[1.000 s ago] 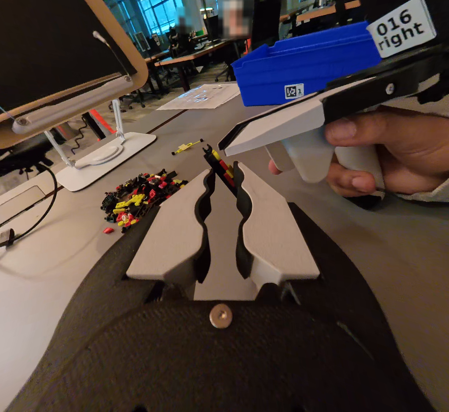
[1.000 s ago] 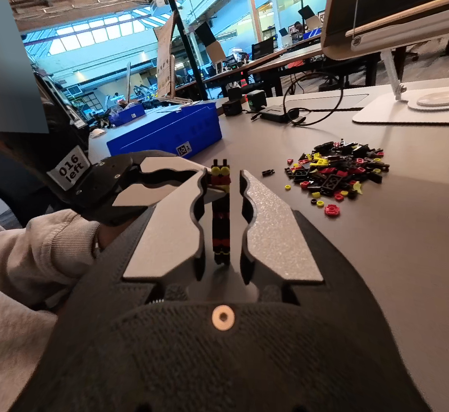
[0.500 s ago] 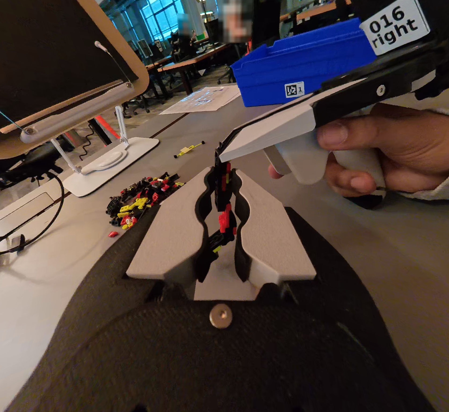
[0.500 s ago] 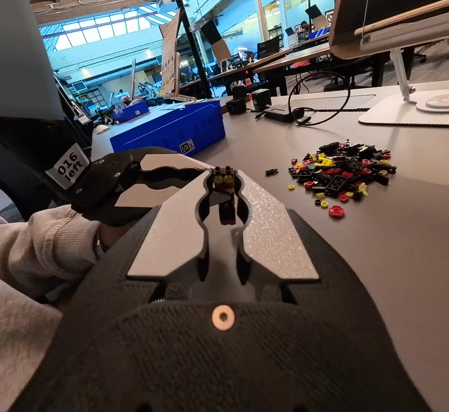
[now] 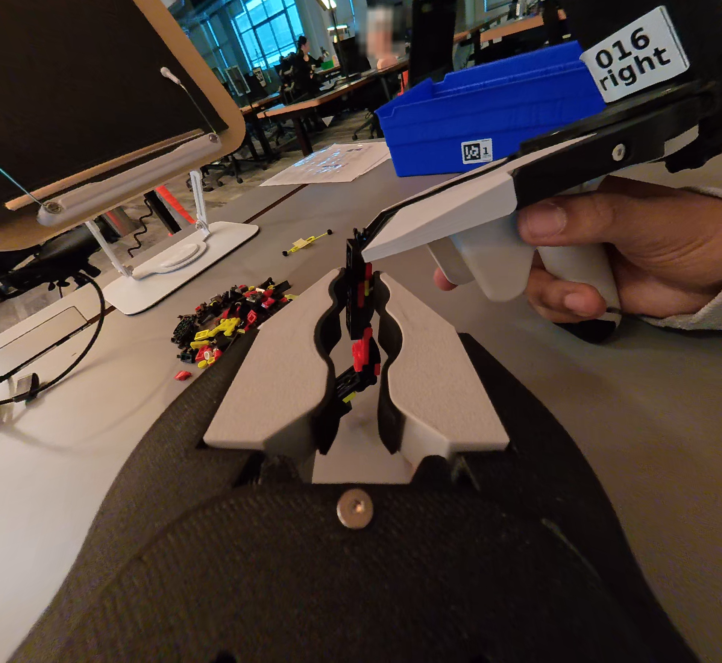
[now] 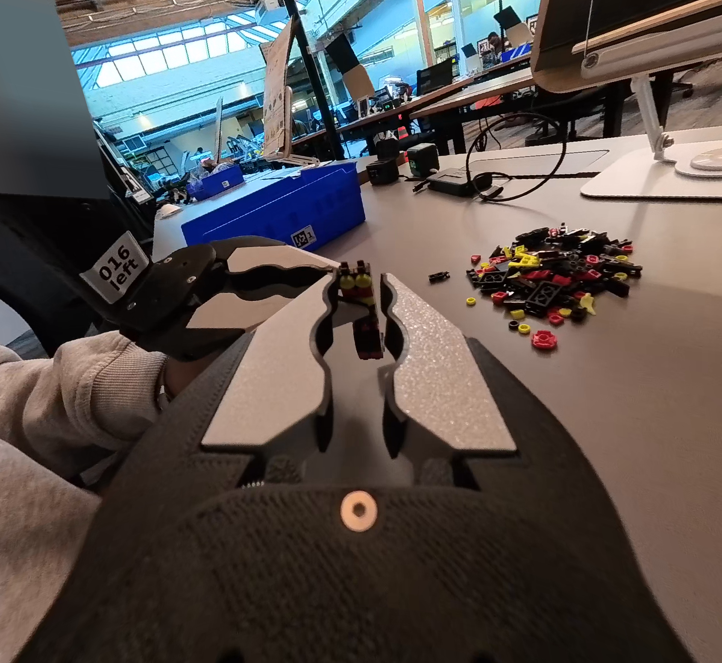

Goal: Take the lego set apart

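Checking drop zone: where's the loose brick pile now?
The loose brick pile lies on the table, right of the right gripper, before the white stand base.

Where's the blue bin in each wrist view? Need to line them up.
Left wrist view: blue bin upper right, behind the right gripper.
Right wrist view: blue bin left of centre, behind the left gripper.
Shared landmark: loose brick pile on the table.

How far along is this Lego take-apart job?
Much looks done: a pile of loose pieces lies on the table. In hand: both the left gripper and right gripper pinch one remaining black, red and yellow lego chunk. Left: splitting that chunk.
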The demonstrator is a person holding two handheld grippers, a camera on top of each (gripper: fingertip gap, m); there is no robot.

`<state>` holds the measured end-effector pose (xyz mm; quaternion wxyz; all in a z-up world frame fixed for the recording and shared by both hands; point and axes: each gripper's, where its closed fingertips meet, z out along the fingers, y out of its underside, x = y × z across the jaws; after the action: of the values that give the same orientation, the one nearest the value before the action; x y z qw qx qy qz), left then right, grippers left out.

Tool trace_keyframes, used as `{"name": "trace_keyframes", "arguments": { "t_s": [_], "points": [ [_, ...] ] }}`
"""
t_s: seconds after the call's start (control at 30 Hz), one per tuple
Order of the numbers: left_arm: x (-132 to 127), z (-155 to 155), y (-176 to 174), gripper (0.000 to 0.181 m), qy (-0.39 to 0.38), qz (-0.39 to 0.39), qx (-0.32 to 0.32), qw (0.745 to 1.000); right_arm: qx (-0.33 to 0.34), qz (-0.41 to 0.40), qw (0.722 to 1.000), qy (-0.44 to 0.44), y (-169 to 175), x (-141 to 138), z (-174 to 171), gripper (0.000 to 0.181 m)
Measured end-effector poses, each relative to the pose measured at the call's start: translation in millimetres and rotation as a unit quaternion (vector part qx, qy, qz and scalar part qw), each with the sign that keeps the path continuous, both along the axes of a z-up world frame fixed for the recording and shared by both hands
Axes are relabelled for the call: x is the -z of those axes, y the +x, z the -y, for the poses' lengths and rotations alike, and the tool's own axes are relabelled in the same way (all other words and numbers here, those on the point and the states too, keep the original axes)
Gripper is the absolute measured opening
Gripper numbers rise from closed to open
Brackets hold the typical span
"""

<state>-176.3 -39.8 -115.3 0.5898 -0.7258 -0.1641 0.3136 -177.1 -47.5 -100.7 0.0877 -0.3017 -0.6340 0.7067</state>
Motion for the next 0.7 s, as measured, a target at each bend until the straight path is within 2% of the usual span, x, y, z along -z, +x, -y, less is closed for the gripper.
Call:
{"name": "trace_keyframes", "arguments": {
  "t_s": [0.13, 0.23, 0.3, 0.43, 0.5, 0.6, 0.7],
  "points": [
    [-6, 4, -1, 0.012, 0.034, 0.011, 0.005, 0.999, 0.0, -0.001, 1.0, -0.016, 0, -3, -2, 0.02],
    [-17, 13, -5, 0.012, 0.11, 0.05, 0.018, 0.993, 0.003, -0.001, 1.0, -0.026, -2, -5, -5, 0.021],
    [-22, 20, -8, 0.012, 0.179, 0.1, 0.041, 0.978, -0.001, 0.0, 1.0, -0.023, -1, -4, -3, 0.023],
    [-30, 37, -17, 0.011, 0.336, 0.225, 0.1, 0.909, -0.008, -0.012, 1.0, 0.004, 3, -2, 4, 0.029],
    [-30, 43, -21, 0.011, 0.388, 0.268, 0.124, 0.873, -0.018, -0.021, 0.999, 0.037, 7, 4, 12, 0.035],
    [-33, 45, -20, 0.011, 0.434, 0.303, 0.157, 0.834, -0.02, -0.041, 0.995, 0.093, 12, 13, 23, 0.039],
    [-36, 37, -12, 0.011, 0.44, 0.325, 0.202, 0.812, -0.004, -0.062, 0.989, 0.136, 13, 19, 28, 0.038]
  ]
}}
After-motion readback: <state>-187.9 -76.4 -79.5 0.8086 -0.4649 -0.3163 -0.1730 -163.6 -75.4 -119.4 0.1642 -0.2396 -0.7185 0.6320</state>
